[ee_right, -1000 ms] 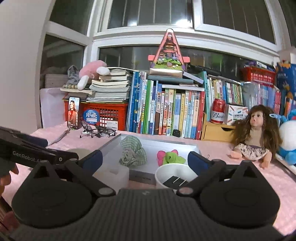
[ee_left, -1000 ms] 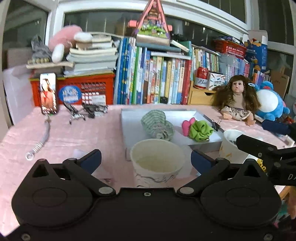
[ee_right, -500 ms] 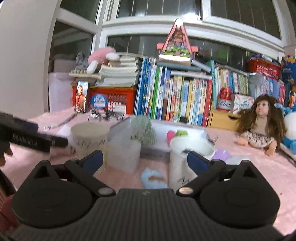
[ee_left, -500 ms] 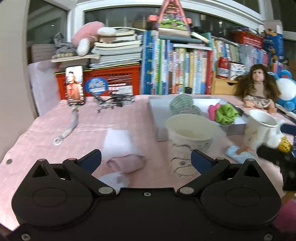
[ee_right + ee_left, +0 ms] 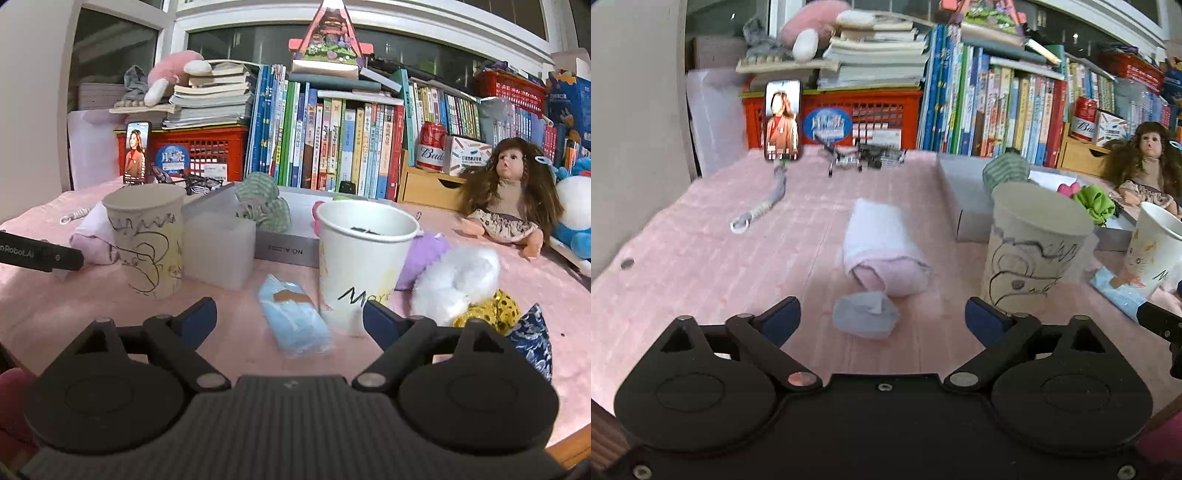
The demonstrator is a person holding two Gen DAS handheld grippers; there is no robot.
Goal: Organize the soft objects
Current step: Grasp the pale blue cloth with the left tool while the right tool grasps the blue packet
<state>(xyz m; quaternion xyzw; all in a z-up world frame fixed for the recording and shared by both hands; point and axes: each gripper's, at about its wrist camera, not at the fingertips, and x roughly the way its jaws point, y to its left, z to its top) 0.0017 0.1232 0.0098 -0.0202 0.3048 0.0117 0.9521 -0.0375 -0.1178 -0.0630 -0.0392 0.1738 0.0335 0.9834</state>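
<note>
Left hand-held gripper (image 5: 882, 319) lowered, gaping, grey cloth (image 5: 866, 314) now between fingers

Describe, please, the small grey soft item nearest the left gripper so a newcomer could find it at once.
Start at the pink tablecloth and find the rolled pink-and-white towel left of the scribbled paper cup. Just in front of it, between the open left gripper fingers, lies the grey cloth wad: smaller, crumpled, and the only grey piece there.
</note>
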